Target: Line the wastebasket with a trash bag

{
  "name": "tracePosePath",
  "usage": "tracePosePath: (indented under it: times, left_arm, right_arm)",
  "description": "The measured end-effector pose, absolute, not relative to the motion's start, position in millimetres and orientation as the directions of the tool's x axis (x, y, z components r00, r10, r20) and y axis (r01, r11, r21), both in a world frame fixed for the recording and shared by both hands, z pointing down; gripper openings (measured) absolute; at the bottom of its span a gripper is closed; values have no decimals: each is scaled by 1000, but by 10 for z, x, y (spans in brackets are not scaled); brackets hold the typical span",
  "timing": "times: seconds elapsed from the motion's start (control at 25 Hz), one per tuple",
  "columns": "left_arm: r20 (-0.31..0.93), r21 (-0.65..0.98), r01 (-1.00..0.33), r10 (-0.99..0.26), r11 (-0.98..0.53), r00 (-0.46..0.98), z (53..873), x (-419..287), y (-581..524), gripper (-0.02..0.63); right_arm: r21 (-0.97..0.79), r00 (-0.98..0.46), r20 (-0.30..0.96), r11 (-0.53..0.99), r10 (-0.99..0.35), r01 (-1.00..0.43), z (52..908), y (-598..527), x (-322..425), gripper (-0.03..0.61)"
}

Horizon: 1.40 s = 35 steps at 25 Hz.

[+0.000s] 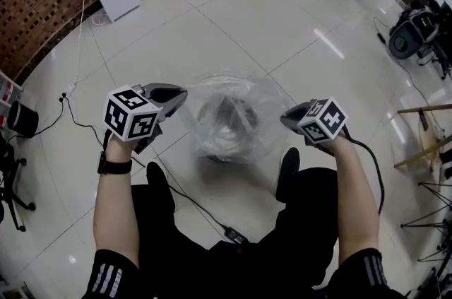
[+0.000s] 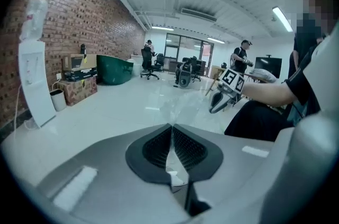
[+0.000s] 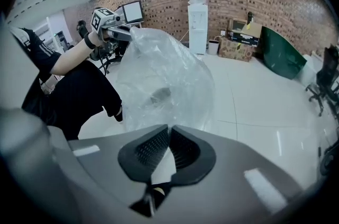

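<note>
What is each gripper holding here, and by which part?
Both the left gripper and right gripper pinch the clear plastic trash bag at opposite sides of its upper edge.

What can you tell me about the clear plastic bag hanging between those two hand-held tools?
The trash bag is thin, see-through, crinkly plastic film with shiny highlights. It is puffed open and hangs above the pale tiled floor in front of the person's feet. The left gripper pinches one side of its top edge and the right gripper pinches the other, both with jaws shut on the film. A dark round shape, probably the wastebasket, shows through it below.
</note>
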<state>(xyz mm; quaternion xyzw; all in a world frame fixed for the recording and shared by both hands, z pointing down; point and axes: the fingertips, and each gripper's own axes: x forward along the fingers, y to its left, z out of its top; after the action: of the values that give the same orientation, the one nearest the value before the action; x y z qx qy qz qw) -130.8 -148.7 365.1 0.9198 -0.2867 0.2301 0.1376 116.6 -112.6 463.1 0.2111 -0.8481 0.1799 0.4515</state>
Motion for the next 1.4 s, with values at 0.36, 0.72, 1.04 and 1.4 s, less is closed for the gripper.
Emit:
tracePosePath:
  times: [0.36, 0.72, 1.04, 1.4]
  left_arm:
    - [764, -39, -689, -466, -724, 446, 4591, -1655, -1734, -5]
    - [862, -120, -676, -414, -727, 293, 5288, -1661, -1785, -3]
    - [889, -93, -703, -376, -705, 260, 5675, -1769, -1805, 98]
    - [878, -32, -756, -379, -654, 291, 5989, -1811, -1937, 94]
  right_arm:
    - [-49, -414, 881, 829, -227, -557, 5120, -1326, 1064, 9]
    - [1, -327, 907, 777, -266, -629, 5546, -1593, 1153, 9]
    - [10, -361, 889, 799, -283, -602, 5711, -1754, 943, 9]
    - [72, -254, 910, 728, -329, -682, 6014, -1992, 1181, 9]
